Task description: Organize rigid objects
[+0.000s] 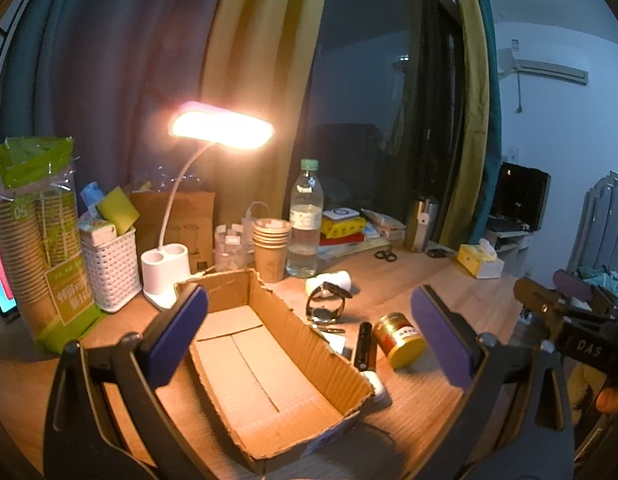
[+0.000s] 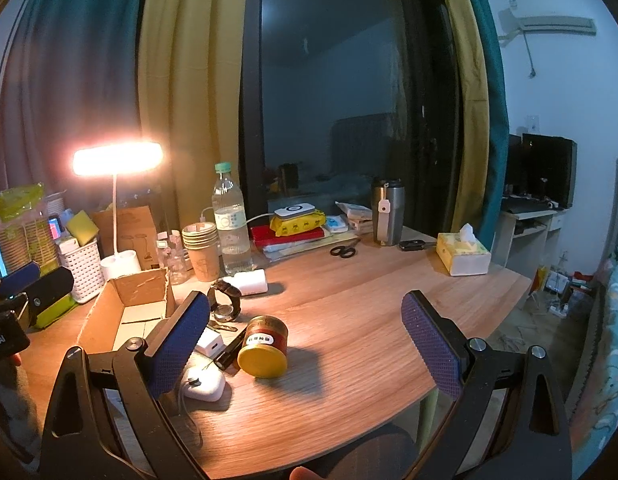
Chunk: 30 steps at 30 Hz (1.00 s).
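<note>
An open cardboard box (image 1: 269,364) lies on the wooden desk with nothing inside; my left gripper (image 1: 309,340) hovers above it, open and holding nothing. Right of the box lie a wristwatch (image 1: 325,306), a black cylinder (image 1: 364,346), a small tin with a yellow lid (image 1: 399,340) on its side, and a white earbud case (image 1: 376,386). My right gripper (image 2: 305,344) is open over the desk, with the tin (image 2: 265,346) between and beyond its fingers. The watch (image 2: 225,304), a white adapter (image 2: 209,344) and the earbud case (image 2: 203,384) sit by its left finger. The box (image 2: 125,312) is further left.
A lit desk lamp (image 1: 223,126), a stack of paper cups (image 1: 271,248), a water bottle (image 1: 305,220), a white basket (image 1: 111,268) and a cup sleeve pack (image 1: 37,248) crowd the back left. Scissors (image 2: 343,250), a steel tumbler (image 2: 387,210) and a tissue box (image 2: 463,254) stand at the back right.
</note>
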Each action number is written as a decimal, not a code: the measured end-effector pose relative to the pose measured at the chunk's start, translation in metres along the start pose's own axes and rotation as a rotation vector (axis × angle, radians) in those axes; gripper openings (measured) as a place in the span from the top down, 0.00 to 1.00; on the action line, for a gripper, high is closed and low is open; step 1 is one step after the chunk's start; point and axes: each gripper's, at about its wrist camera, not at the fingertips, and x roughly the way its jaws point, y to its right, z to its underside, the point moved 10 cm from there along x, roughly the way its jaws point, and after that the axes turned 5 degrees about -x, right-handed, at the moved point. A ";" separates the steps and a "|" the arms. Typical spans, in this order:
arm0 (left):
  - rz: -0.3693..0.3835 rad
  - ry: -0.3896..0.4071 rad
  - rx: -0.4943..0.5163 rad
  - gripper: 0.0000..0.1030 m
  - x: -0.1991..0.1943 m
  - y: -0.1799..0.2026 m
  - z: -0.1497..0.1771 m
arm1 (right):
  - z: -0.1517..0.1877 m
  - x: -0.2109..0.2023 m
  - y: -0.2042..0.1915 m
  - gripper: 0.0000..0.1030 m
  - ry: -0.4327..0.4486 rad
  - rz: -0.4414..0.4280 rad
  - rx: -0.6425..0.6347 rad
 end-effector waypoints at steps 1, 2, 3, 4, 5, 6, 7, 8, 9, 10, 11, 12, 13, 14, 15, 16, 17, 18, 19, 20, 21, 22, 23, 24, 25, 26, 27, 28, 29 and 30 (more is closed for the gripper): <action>0.000 0.000 0.001 0.01 0.000 0.000 0.000 | 0.000 0.000 0.000 0.05 -0.001 0.000 0.001; 0.000 0.000 0.002 0.01 0.000 0.000 0.000 | 0.001 0.001 0.000 0.05 -0.002 0.000 0.001; -0.001 0.001 0.002 0.01 0.000 0.000 -0.001 | 0.000 0.000 0.000 0.05 -0.001 -0.001 0.000; 0.000 0.002 0.004 0.01 -0.001 0.000 -0.001 | 0.001 0.000 -0.001 0.05 -0.003 -0.002 0.000; 0.000 0.003 0.007 0.01 -0.001 0.000 -0.001 | 0.001 0.001 0.000 0.05 -0.003 -0.002 0.000; -0.001 0.005 0.011 0.01 -0.001 0.001 -0.001 | 0.001 0.000 -0.001 0.05 -0.005 -0.005 0.000; -0.001 0.006 0.012 0.01 -0.002 0.001 -0.001 | 0.001 0.000 -0.001 0.05 -0.004 -0.007 -0.001; 0.000 0.008 0.012 0.01 -0.002 0.002 -0.002 | 0.001 -0.001 -0.001 0.05 -0.003 -0.007 -0.003; 0.000 0.009 0.011 0.01 -0.002 0.002 -0.002 | 0.001 -0.001 -0.001 0.05 -0.003 -0.008 -0.004; 0.000 0.008 0.011 0.01 -0.002 0.002 -0.001 | 0.001 -0.002 -0.002 0.05 -0.002 -0.009 -0.004; 0.001 0.007 0.012 0.01 -0.002 0.002 -0.001 | 0.001 -0.001 -0.002 0.05 -0.003 -0.008 -0.004; 0.001 0.006 0.012 0.01 -0.002 0.002 -0.001 | 0.002 -0.002 -0.002 0.05 -0.005 -0.008 -0.003; 0.001 0.005 0.013 0.01 -0.003 0.002 -0.001 | 0.002 -0.002 -0.002 0.05 -0.005 -0.008 -0.002; 0.001 0.006 0.012 0.01 -0.003 0.002 -0.001 | 0.002 -0.002 -0.002 0.05 -0.006 -0.007 -0.001; 0.001 0.007 0.013 0.01 -0.003 0.002 -0.002 | 0.002 -0.002 -0.002 0.05 -0.006 -0.007 -0.002; 0.000 0.007 0.013 0.01 -0.002 0.002 -0.002 | 0.002 -0.002 -0.002 0.05 -0.006 -0.008 -0.002; -0.001 0.010 0.015 0.01 -0.003 0.002 -0.002 | 0.002 -0.002 -0.002 0.05 -0.005 -0.007 -0.003; -0.001 0.012 0.016 0.01 -0.003 0.002 -0.002 | 0.002 -0.002 -0.002 0.05 -0.006 -0.008 -0.002; -0.003 0.015 0.017 0.01 -0.003 0.002 -0.002 | 0.002 -0.002 -0.002 0.05 -0.005 -0.009 -0.003; -0.003 0.016 0.017 0.01 -0.004 0.002 -0.002 | 0.002 -0.001 -0.002 0.05 -0.006 -0.009 -0.005; -0.004 0.017 0.016 0.01 -0.004 0.001 -0.002 | 0.002 0.000 -0.002 0.05 -0.007 -0.010 -0.006; -0.003 0.016 0.015 0.01 -0.004 0.001 -0.002 | 0.003 0.000 -0.002 0.05 -0.009 -0.010 -0.006; -0.003 0.017 0.015 0.01 -0.004 0.001 -0.002 | 0.003 0.000 -0.002 0.05 -0.009 -0.011 -0.006; -0.005 0.017 0.014 0.01 -0.004 0.001 -0.002 | 0.003 0.001 -0.003 0.05 -0.010 -0.012 -0.007; -0.004 0.015 0.012 0.01 -0.003 0.000 -0.002 | 0.004 0.001 -0.004 0.05 -0.012 -0.012 -0.008; -0.004 0.014 0.010 0.01 -0.003 -0.001 -0.002 | 0.003 0.003 -0.004 0.05 -0.014 -0.013 -0.009; -0.005 0.013 0.010 0.01 -0.002 -0.002 -0.001 | 0.004 0.003 -0.005 0.05 -0.015 -0.014 -0.009; -0.004 0.012 0.009 0.01 -0.002 -0.002 -0.001 | 0.004 0.003 -0.005 0.05 -0.015 -0.015 -0.010; -0.004 0.012 0.009 0.01 -0.002 -0.002 -0.001 | 0.004 0.004 -0.006 0.05 -0.015 -0.015 -0.010; -0.005 0.012 0.009 0.01 -0.002 -0.002 -0.001 | 0.004 0.004 -0.005 0.05 -0.015 -0.016 -0.010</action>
